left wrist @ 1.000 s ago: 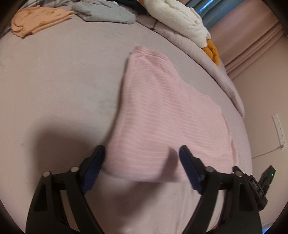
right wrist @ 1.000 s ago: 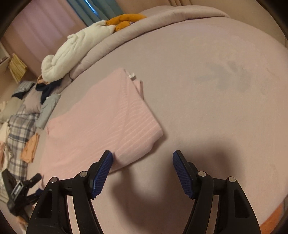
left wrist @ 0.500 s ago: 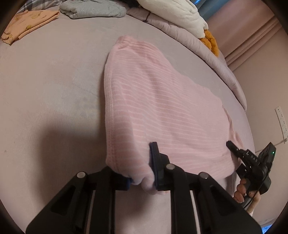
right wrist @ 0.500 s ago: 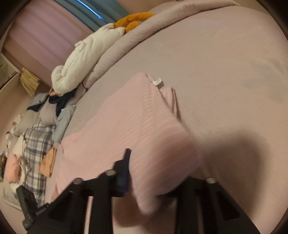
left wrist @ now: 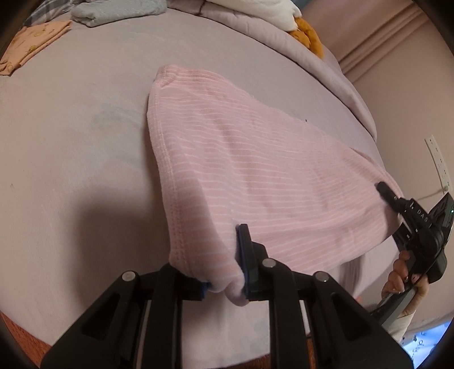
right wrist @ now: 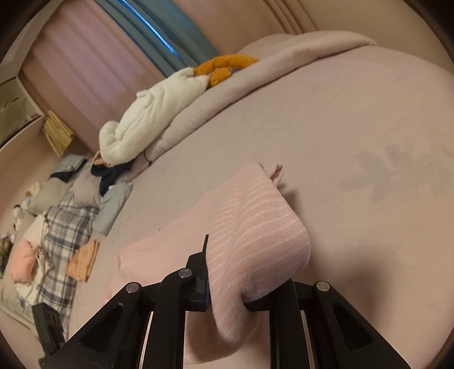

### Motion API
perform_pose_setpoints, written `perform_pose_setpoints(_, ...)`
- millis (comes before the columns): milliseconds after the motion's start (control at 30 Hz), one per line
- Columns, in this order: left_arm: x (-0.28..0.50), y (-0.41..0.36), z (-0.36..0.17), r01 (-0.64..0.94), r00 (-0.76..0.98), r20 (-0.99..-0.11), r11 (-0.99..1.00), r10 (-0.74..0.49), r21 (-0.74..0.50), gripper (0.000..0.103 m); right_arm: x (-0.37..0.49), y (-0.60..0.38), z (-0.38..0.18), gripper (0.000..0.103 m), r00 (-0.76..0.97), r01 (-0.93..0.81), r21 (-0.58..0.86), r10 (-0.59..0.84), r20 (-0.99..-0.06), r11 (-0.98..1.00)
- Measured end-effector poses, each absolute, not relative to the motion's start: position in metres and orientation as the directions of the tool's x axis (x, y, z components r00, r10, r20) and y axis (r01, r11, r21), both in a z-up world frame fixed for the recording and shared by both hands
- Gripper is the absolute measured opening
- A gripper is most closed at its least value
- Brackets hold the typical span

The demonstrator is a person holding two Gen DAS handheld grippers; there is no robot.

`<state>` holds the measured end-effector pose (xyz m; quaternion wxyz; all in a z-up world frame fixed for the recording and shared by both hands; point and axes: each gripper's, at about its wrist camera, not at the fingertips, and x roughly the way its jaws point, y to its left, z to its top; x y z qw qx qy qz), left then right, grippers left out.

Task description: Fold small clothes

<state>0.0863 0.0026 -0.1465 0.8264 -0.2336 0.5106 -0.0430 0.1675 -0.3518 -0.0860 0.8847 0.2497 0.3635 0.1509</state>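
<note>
Your left gripper [left wrist: 225, 279] is clamped on the near corner of the pink striped garment [left wrist: 255, 176]; your right gripper [right wrist: 227, 295] pinches the other corner, cloth hiding its right finger. The garment's far part lies on the mauve bed [left wrist: 71, 142]. Beyond it sit folded clothes [left wrist: 116, 12], a white blanket [right wrist: 153, 110] and curtains [right wrist: 85, 65].

A mauve bed [right wrist: 354, 136] is seen, edged by a rumpled lilac duvet [right wrist: 255, 82], on which a white quilted garment [right wrist: 153, 113] is heaped.
</note>
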Motion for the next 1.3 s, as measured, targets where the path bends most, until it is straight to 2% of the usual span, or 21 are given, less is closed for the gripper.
perform_pose_setpoints(233, 0.078, 0.014, -0.138, -0.202, 0.472, -0.840, 0.895, -0.267, -0.398, 0.024, 0.173, -0.331, -0.076, 0.018, 0.696, -0.098, 0.415, 0.360, -0.621, 0.904)
perform_pose_setpoints(333, 0.072, 0.022, -0.130, -0.219, 0.497, -0.835, 0.897, -0.236, -0.384, 0.034, 0.172, -0.316, -0.066, 0.018, 0.707, -0.148, 0.363, 0.355, -0.612, 0.920)
perform_pose_setpoints(400, 0.067, 0.030, -0.123, -0.234, 0.523, -0.825, 0.894, -0.215, -0.381, 0.044, 0.171, -0.297, -0.055, 0.018, 0.712, -0.211, 0.320, 0.369, -0.597, 0.924)
perform_pose_setpoints(500, 0.065, 0.033, -0.115, -0.250, 0.554, -0.813, 0.897, -0.177, -0.365, 0.045, 0.167, -0.268, -0.045, 0.018, 0.691, -0.306, 0.287, 0.419, -0.589, 0.908)
perform_pose_setpoints(633, 0.060, 0.040, -0.110, -0.270, 0.570, -0.809, 0.897, -0.143, -0.349, 0.046, 0.162, -0.233, -0.049, 0.018, 0.632, -0.414, 0.282, 0.497, -0.595, 0.865)
perform_pose_setpoints(833, 0.056, 0.048, -0.110, -0.284, 0.570, -0.811, 0.895, -0.131, -0.344, 0.046, 0.154, -0.196, -0.080, 0.018, 0.519, -0.487, 0.304, 0.551, -0.654, 0.819)
perform_pose_setpoints(1033, 0.054, 0.049, -0.110, -0.279, 0.571, -0.811, 0.900, -0.125, -0.336, 0.046, 0.149, -0.178, -0.115, 0.018, 0.433, -0.506, 0.281, 0.522, -0.735, 0.815)
perform_pose_setpoints(1200, 0.055, 0.046, -0.106, -0.262, 0.578, -0.806, 0.905, -0.130, -0.335, 0.056, 0.148, -0.185, -0.110, 0.019, 0.422, -0.507, 0.300, 0.536, -0.731, 0.808)
perform_pose_setpoints(1300, 0.057, 0.044, -0.101, -0.241, 0.588, -0.797, 0.912, -0.135, -0.332, 0.059, 0.145, -0.193, -0.102, 0.025, 0.420, -0.516, 0.305, 0.547, -0.724, 0.800)
